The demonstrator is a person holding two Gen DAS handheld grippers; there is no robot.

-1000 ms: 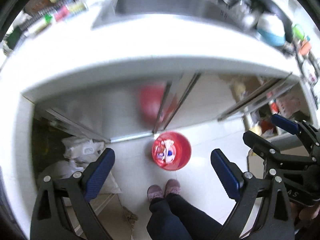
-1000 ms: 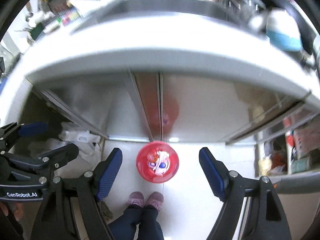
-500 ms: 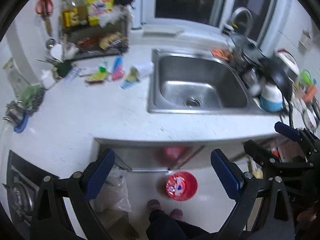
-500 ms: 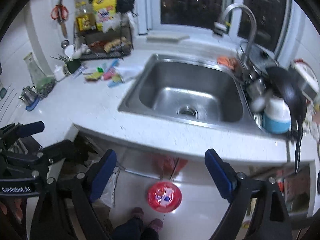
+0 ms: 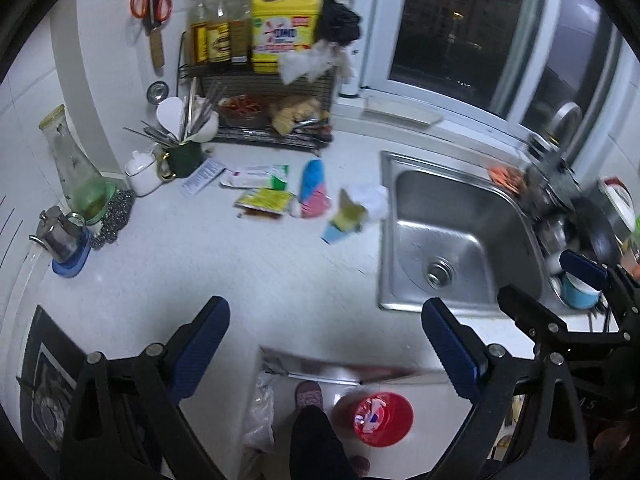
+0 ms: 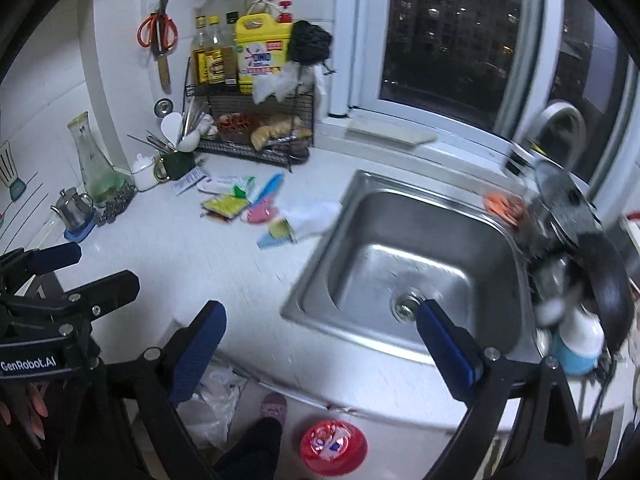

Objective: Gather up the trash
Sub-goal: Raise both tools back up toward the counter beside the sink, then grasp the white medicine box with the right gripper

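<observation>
Trash lies on the white counter left of the sink: a yellow packet [image 5: 264,200], a pink-and-blue wrapper [image 5: 312,188], a green-and-white wrapper [image 5: 260,174], a crumpled white tissue [image 5: 370,196] and a blue-and-yellow scrap [image 5: 344,224]. The same litter shows in the right wrist view around the yellow packet [image 6: 222,205]. A red bin [image 5: 382,418] [image 6: 334,446] with scraps inside stands on the floor below the counter edge. My left gripper [image 5: 326,344] hangs open above the counter, nothing in it. My right gripper [image 6: 320,340] is opening its jaws, with nothing between them.
A steel sink [image 5: 386,232] sits to the right, with stacked pans and dishes [image 6: 580,248] beyond it. A wire rack with bottles and a yellow jug [image 5: 286,28] stands at the back. A glass carafe [image 5: 76,176] is at far left. A person's leg [image 5: 316,440] stands by the bin.
Both grippers rose from under the counter edge, where they faced the red bin, to above the countertop. The bin slid to the bottom of both views. The right jaws spread wider.
</observation>
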